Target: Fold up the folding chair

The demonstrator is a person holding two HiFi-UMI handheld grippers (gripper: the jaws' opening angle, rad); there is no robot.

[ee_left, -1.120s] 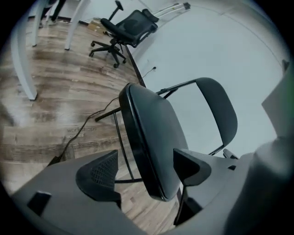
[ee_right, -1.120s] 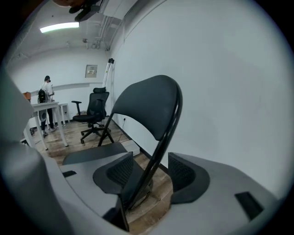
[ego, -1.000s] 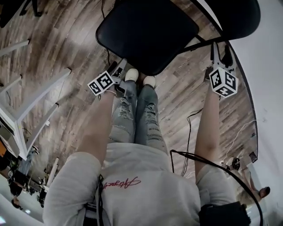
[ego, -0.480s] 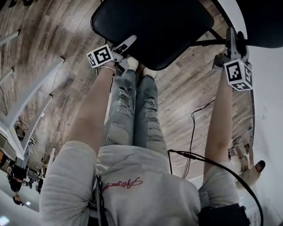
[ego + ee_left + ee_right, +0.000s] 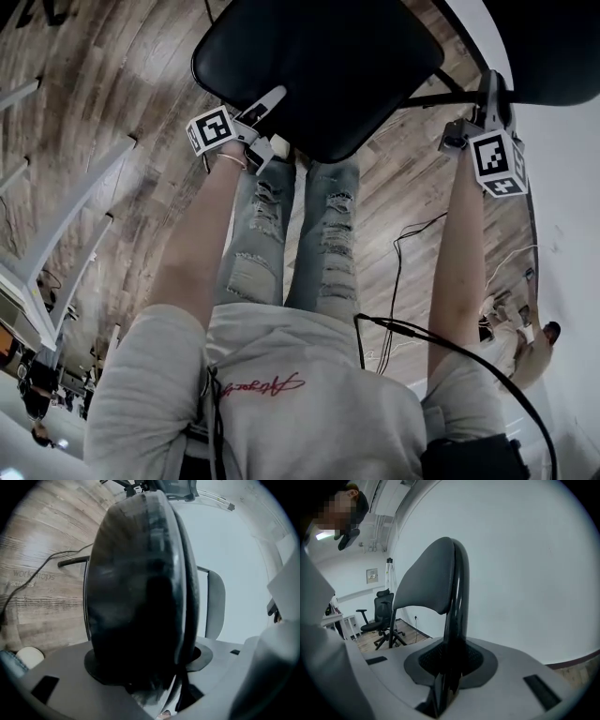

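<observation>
The black folding chair stands open in front of me, its padded seat (image 5: 319, 66) at the top of the head view and its backrest (image 5: 553, 47) at the top right. My left gripper (image 5: 272, 103) reaches over the seat's near left edge. In the left gripper view the seat edge (image 5: 140, 588) fills the gap between the closing jaws and touches both pads. My right gripper (image 5: 489, 89) sits on the black frame tube (image 5: 441, 97) below the backrest. Its jaws are closing, and the tube (image 5: 457, 602) is pinched between the pads under the curved backrest (image 5: 426, 583).
My legs (image 5: 291, 234) stand right below the seat on the wood floor. White table frames (image 5: 66, 234) line the left. A black cable (image 5: 403, 253) trails over the floor near a white wall (image 5: 572, 234). An office chair (image 5: 382, 616) stands far behind.
Both grippers have moved up to the chair: the left from beside my knees onto the seat's front edge, the right onto the frame tube.
</observation>
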